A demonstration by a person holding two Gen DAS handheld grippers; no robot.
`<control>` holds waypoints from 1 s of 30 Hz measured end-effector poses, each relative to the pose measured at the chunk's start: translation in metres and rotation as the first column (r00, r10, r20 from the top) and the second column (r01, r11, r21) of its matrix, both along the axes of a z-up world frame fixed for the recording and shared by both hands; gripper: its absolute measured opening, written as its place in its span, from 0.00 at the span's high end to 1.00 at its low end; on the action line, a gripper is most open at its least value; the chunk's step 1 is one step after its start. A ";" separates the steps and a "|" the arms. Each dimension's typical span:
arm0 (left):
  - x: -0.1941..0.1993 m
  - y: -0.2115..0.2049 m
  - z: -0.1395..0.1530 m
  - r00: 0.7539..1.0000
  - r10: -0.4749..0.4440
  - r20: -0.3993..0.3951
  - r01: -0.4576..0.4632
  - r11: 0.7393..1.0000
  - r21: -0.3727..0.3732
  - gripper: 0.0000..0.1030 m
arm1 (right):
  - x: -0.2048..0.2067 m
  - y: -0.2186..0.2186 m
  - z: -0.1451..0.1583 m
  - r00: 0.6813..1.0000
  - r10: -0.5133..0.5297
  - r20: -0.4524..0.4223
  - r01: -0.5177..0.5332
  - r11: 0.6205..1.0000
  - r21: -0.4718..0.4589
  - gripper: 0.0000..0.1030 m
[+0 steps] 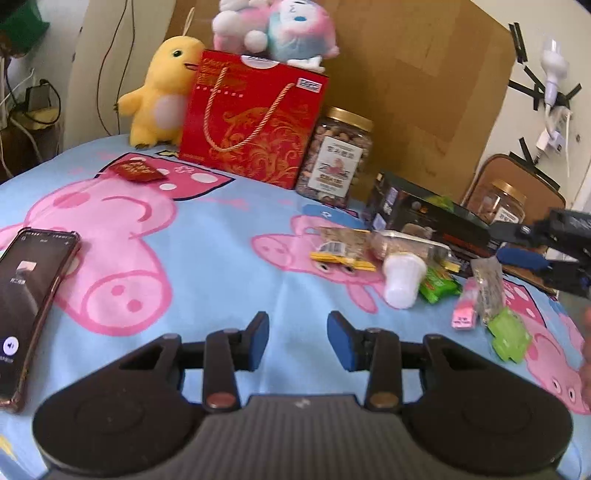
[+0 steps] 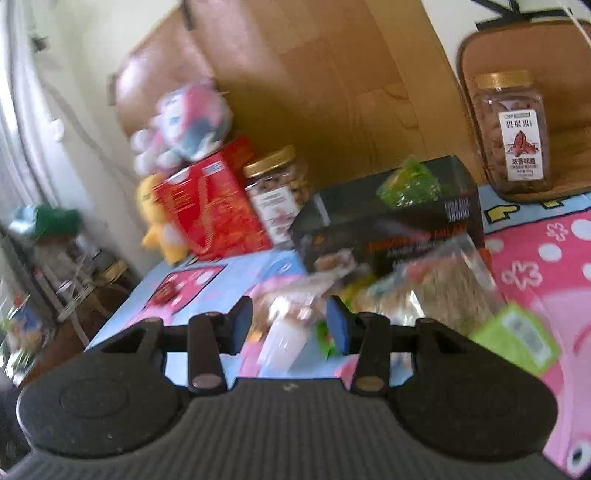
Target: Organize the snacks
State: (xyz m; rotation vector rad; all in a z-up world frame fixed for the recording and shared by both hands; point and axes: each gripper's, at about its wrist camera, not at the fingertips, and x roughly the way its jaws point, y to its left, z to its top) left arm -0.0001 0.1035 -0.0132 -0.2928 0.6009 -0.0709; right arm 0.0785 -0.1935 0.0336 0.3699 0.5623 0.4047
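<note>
Two sets of tongs, left tongs [image 1: 297, 340] and right tongs [image 2: 289, 325], both parted and gripping nothing. Snack packets [image 1: 413, 266] scattered on cartoon-pig tablecloth [image 1: 207, 258], beside dark box [image 1: 424, 214]. White cup [image 2: 282, 338] seen between right pads, contact unclear through blur.

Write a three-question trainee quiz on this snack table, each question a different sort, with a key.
1. True or false: the left gripper holds a snack.
2. What sits on top of the red gift bag? A) a phone B) a plush toy C) a jar
3. Fill in: the green packet lies on the dark ____.

Key: 1 false, its jaws are empty over the cloth. 2 B, the pink plush toy. 3 box.
</note>
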 end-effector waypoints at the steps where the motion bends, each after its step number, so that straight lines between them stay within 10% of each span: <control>1: 0.001 0.002 -0.002 1.000 0.000 -0.001 0.000 1.000 -0.001 0.65 | 0.012 0.000 -0.002 1.000 -0.008 -0.027 0.008 1.000 0.009 0.54; 15: 0.009 0.003 -0.005 1.000 -0.030 -0.007 0.030 1.000 -0.007 0.63 | 0.069 -0.006 -0.045 0.961 -0.021 -0.277 0.074 0.981 0.182 0.55; 18: 0.008 0.000 -0.001 0.999 -0.039 0.000 0.039 0.999 0.004 0.63 | 0.071 -0.009 -0.051 0.951 -0.015 -0.310 0.095 0.965 0.245 0.75; 30: 0.000 -0.030 0.008 0.988 -0.155 0.001 0.155 0.988 -0.013 0.62 | -0.082 -0.070 -0.048 0.981 0.034 -0.191 0.030 0.946 0.324 0.92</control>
